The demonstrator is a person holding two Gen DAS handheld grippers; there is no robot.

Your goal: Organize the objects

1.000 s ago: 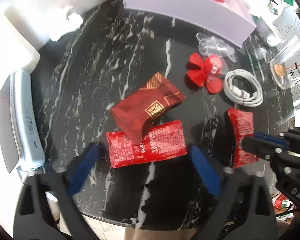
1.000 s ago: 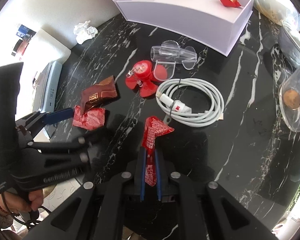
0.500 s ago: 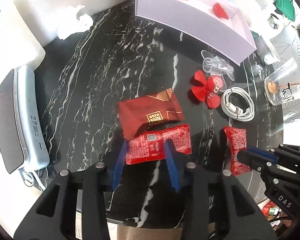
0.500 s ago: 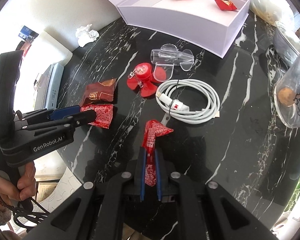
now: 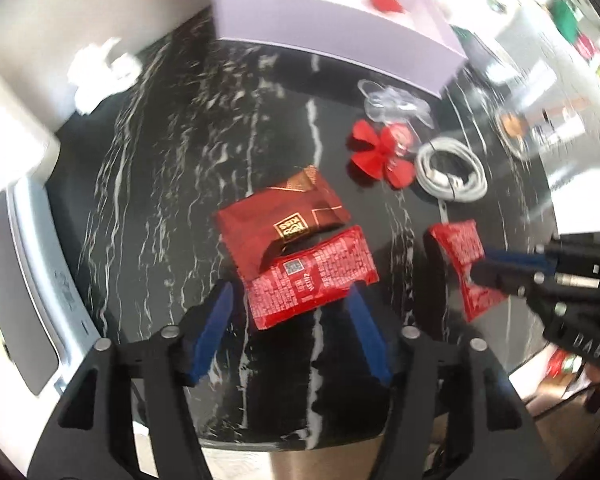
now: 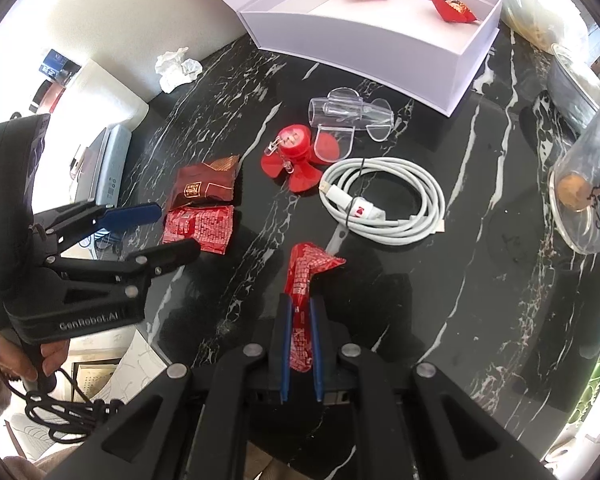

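Above the ketchup packet, the left gripper points steeply down.

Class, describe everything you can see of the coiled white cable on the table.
The white cable is a smooth, round, plastic-looking cord wound into a flat loop of several turns, cinched by a thin dark tie. One plug end with a red mark lies across the coil's inside; a small connector sticks out at its lower right. It lies flat on the black marble table, beside the red fan, with neither gripper touching it.
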